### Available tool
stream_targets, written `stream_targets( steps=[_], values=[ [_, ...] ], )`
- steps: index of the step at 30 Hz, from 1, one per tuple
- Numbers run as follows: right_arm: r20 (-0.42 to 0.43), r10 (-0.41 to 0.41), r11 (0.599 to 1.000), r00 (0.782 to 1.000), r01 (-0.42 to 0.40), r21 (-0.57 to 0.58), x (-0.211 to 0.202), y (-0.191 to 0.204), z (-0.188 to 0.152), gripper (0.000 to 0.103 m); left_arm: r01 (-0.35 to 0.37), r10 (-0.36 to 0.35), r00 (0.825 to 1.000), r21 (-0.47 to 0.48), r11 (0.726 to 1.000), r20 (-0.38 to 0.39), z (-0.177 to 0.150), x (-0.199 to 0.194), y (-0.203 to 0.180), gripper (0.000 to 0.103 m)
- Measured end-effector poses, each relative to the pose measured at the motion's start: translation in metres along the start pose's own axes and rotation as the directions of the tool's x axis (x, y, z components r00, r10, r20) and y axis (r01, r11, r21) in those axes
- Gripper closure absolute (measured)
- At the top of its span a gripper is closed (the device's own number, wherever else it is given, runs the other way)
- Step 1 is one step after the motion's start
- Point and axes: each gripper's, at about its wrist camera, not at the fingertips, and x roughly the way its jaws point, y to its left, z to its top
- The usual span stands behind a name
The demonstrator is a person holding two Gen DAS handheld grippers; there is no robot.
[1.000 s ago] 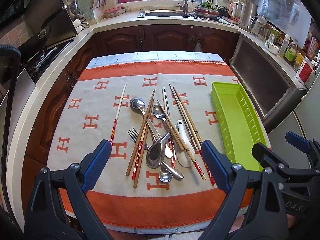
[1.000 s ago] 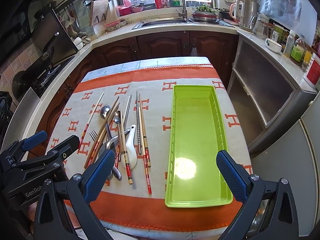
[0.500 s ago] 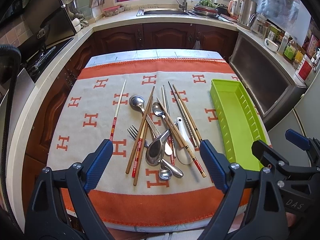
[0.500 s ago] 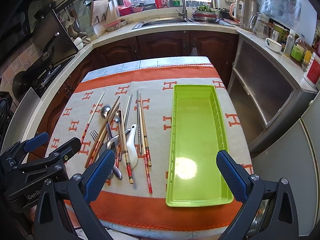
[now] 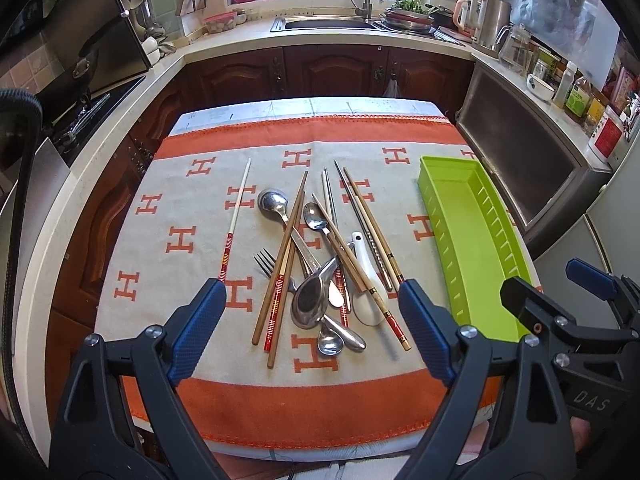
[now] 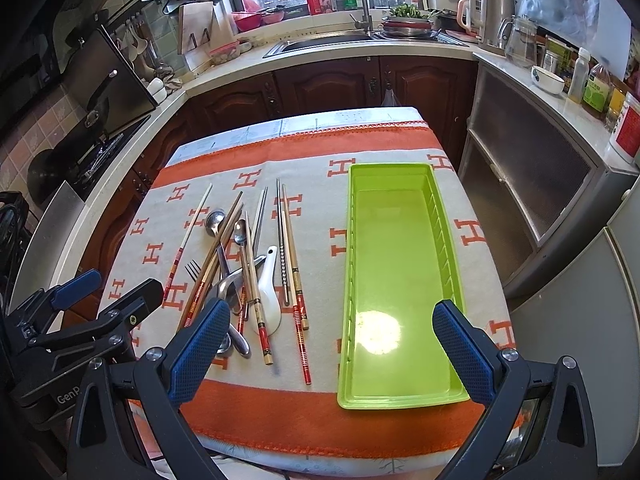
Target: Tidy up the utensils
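Observation:
A pile of utensils (image 5: pixel 320 268) lies mid-table on the orange and cream cloth: several chopsticks, metal spoons, a fork (image 5: pixel 266 264) and a white ceramic spoon (image 5: pixel 366 284). It also shows in the right wrist view (image 6: pixel 244 268). One white and red chopstick (image 5: pixel 236 220) lies apart on the left. An empty lime green tray (image 6: pixel 394 280) lies right of the pile. My left gripper (image 5: pixel 312 328) is open and empty, above the pile's near end. My right gripper (image 6: pixel 332 344) is open and empty, above the tray's near left edge.
The cloth-covered table (image 5: pixel 280 400) ends close in front of both grippers. Kitchen counters with a sink (image 5: pixel 328 24) wrap behind it, a stove (image 5: pixel 80 112) stands at the left, and a metal cabinet (image 5: pixel 520 168) stands at the right.
Both views have drifted slightly; the left gripper has eased back and up a little from the pile. Both grippers stay open. No utensil has moved.

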Motion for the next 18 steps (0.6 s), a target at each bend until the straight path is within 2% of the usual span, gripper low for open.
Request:
stream_targets(
  steps=[12, 18],
  values=[
    [0.009, -0.005, 1.0, 1.0, 0.005, -0.008, -0.004, -0.001, 0.001, 0.0, 0.013, -0.013, 1.0, 0.017, 1.0, 0.005, 0.004, -0.007, 0.002, 0.017],
    [0.02, 0.018, 0.999, 1.0, -0.017, -0.03, -0.008, 0.002, 0.006, 0.0, 0.067, -0.067, 0.998, 0.018, 0.998, 0.02, 0.008, -0.008, 0.01, 0.017]
  ],
)
